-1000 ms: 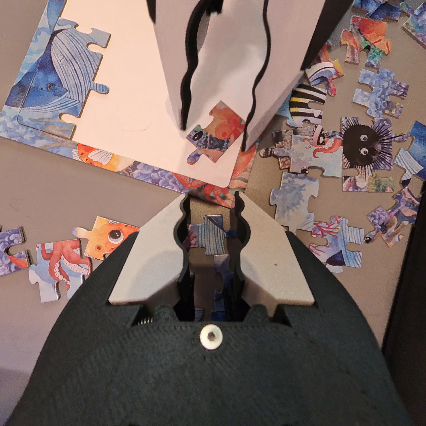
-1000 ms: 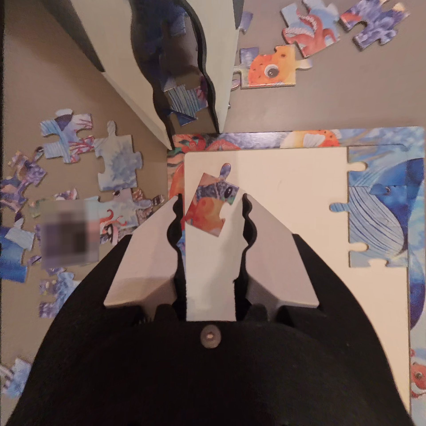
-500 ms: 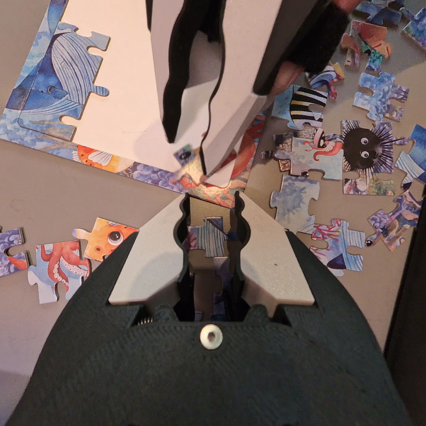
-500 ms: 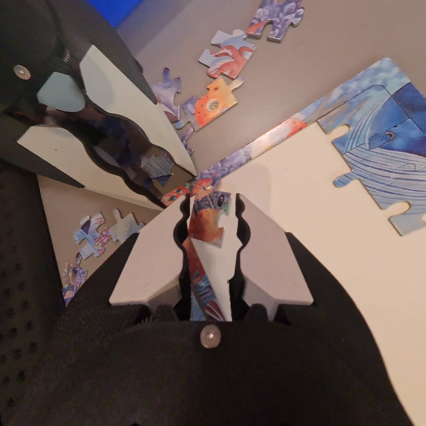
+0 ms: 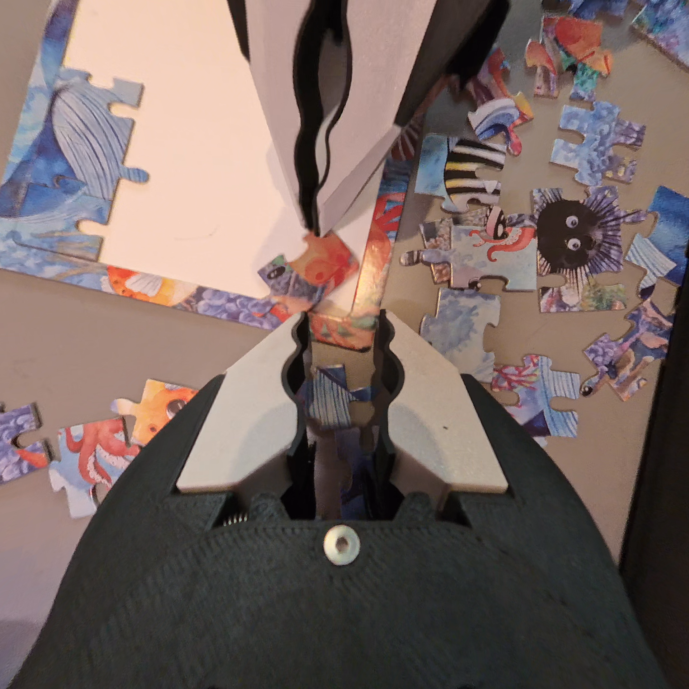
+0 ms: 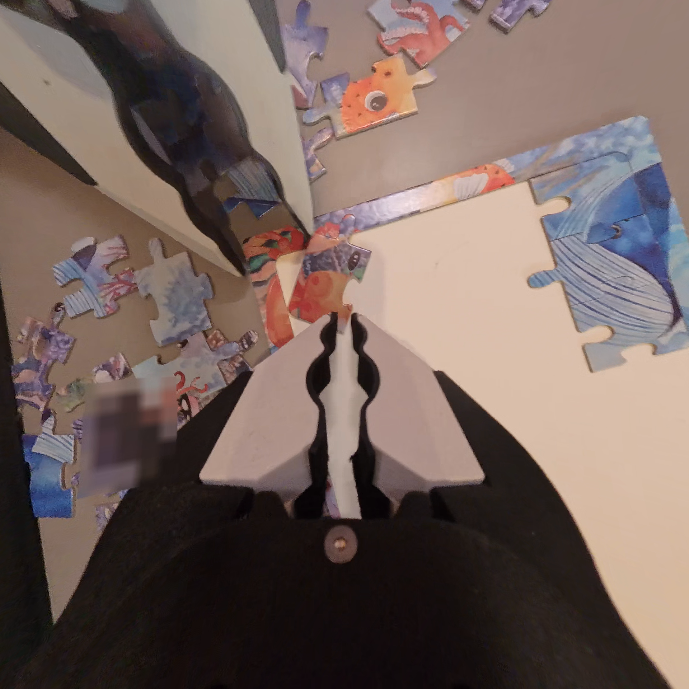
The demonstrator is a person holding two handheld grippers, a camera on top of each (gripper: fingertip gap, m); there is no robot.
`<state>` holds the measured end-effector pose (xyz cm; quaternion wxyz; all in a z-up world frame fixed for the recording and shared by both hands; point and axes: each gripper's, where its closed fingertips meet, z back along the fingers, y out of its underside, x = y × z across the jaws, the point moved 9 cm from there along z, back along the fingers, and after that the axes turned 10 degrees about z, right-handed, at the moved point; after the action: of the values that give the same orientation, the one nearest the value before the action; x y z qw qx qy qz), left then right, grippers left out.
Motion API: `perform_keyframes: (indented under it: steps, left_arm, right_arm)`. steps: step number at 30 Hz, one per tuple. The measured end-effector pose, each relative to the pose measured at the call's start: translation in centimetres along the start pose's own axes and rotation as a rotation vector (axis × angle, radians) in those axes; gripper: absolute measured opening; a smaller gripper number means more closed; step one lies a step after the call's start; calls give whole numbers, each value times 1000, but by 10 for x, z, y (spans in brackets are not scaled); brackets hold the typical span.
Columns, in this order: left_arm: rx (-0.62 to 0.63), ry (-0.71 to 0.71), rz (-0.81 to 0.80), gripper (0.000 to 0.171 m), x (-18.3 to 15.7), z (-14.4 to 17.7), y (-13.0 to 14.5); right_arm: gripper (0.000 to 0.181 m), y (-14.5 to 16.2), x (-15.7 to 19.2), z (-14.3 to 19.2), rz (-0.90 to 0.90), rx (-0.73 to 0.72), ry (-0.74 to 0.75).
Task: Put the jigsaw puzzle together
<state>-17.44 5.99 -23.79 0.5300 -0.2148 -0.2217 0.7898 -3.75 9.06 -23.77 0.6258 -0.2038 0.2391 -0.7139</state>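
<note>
Right tool [image 6: 345, 317] has gone from spread wide around the orange piece [image 6: 322, 289] a second ago to nearly clenched now, tips pressed on the piece's near edge, nudging rather than gripping it. Whether any board edge is pinched between the tips can't be told; only a narrow gap shows. The piece itself moved: it lay loose on the cream floor of the puzzle tray [image 6: 466, 335], away from the frame, and now sits jammed into the tray's corner, one knob overlapping the printed border. In the left wrist view the same orange piece [image 5: 317, 266] looks tilted, not yet flat in its pocket.

Left tool [image 5: 343, 335] has edged forward, so the tray corner now shows between its tips. It is still grasping a blue striped piece [image 5: 330, 402], deep between the fingers, held above the bench [image 5: 112, 354].

Meaning for the task: the corner piece is roughly placed but, by my reading, not seated; it probably needs a push down or a small twist to drop inside the border. Only the whale section [image 6: 615, 261] at the far end is assembled. Many loose pieces, such as the pufferfish piece [image 6: 376, 98] and the black urchin piece [image 5: 574, 238], lie outside on the bench, so the puzzle is at an early stage.
</note>
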Motion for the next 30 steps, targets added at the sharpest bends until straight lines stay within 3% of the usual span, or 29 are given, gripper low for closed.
perform_keyframes:
  steps: [9, 12, 15, 19, 23, 30]
  left_arm:
    - [3, 18, 26, 47, 10, -6, -10]
    - [1, 28, 29, 47, 10, -2, -7]
    - [11, 13, 10, 51, 11, 5, -3]
    - [16, -6, 11, 60, 12, 11, 3]
    - [32, -17, -5, 57, 9, 4, 6]
    - [27, -22, -7, 54, 7, 3, 5]
  right_arm:
    - [0, -4, 12, -5, -26, -67, -132]
    - [4, -7, 2, 2, -20, -91, -86]
    - [16, -12, -14, 10, 25, -116, 8]
    - [33, -15, -22, 1, 89, -56, -1]
    - [16, -16, -16, -13, 129, -33, -49]
    - [7, -20, -8, -14, 150, -21, -109]
